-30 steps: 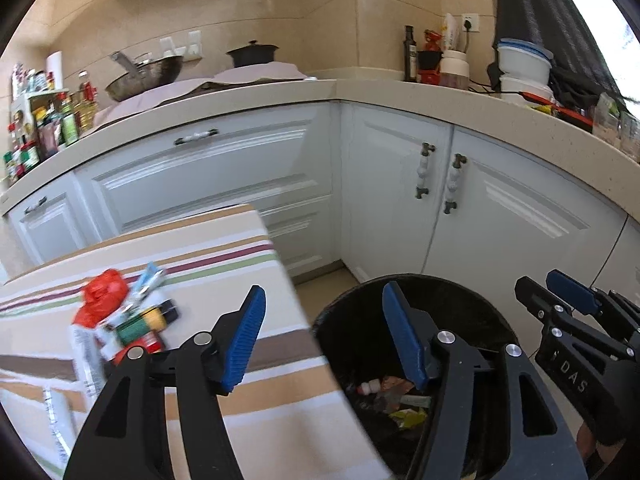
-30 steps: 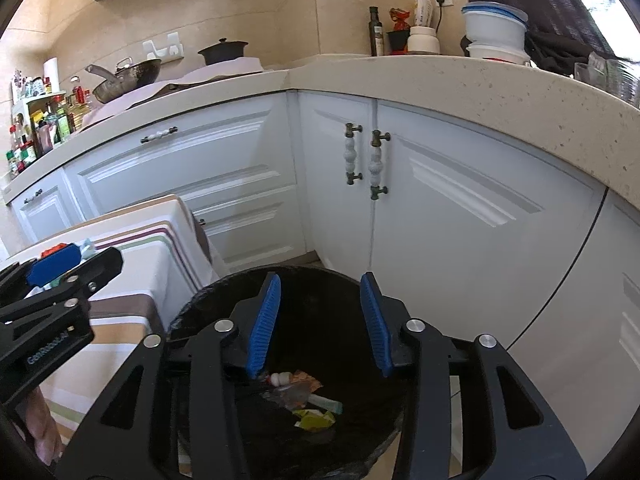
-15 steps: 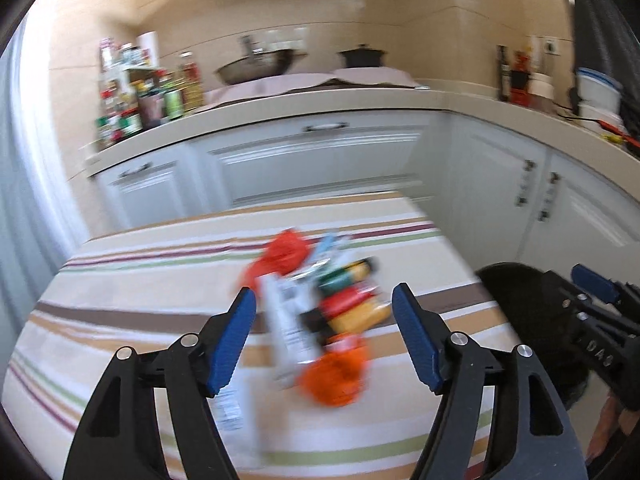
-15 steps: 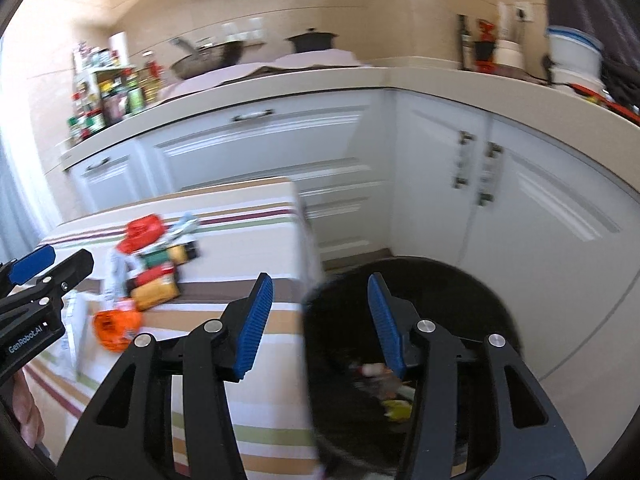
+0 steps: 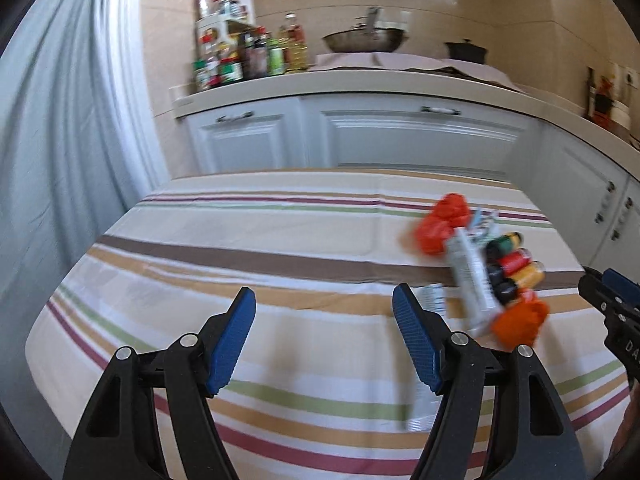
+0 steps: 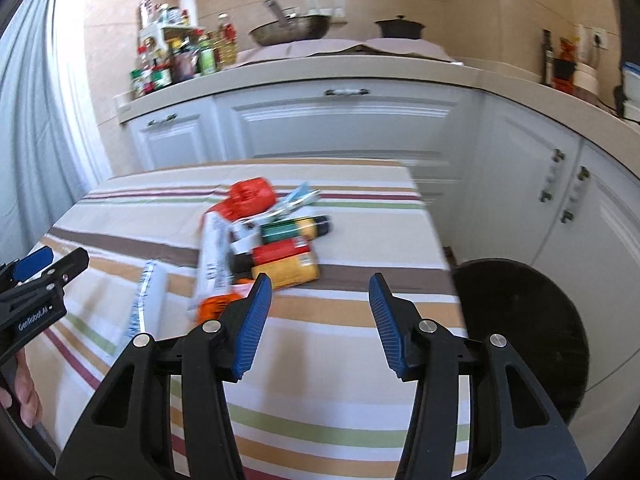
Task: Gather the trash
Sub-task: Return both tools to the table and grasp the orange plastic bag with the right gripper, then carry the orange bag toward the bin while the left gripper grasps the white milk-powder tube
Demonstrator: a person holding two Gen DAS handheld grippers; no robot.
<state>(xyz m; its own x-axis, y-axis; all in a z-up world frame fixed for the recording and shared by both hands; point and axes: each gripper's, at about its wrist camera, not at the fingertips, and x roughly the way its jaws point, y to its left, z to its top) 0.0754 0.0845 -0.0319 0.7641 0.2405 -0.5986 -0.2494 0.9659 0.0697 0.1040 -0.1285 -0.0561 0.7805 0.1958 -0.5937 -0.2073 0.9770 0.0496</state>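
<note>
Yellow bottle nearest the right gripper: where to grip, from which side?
Grip the yellow bottle mid-body, across its width, coming from above with the right gripper. It lies on its side at the near edge of the pile; the red bottle hugs its far side, so fingers may need to wedge between.

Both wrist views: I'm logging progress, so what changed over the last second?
Both grippers swung left, away from the black bin, to face the striped table. The left gripper now points at bare cloth with the trash pile to its right; the right gripper hangs just before the pile. Nothing was grasped or released. Both jaws stay open and empty, and the pile looks undisturbed.
</note>
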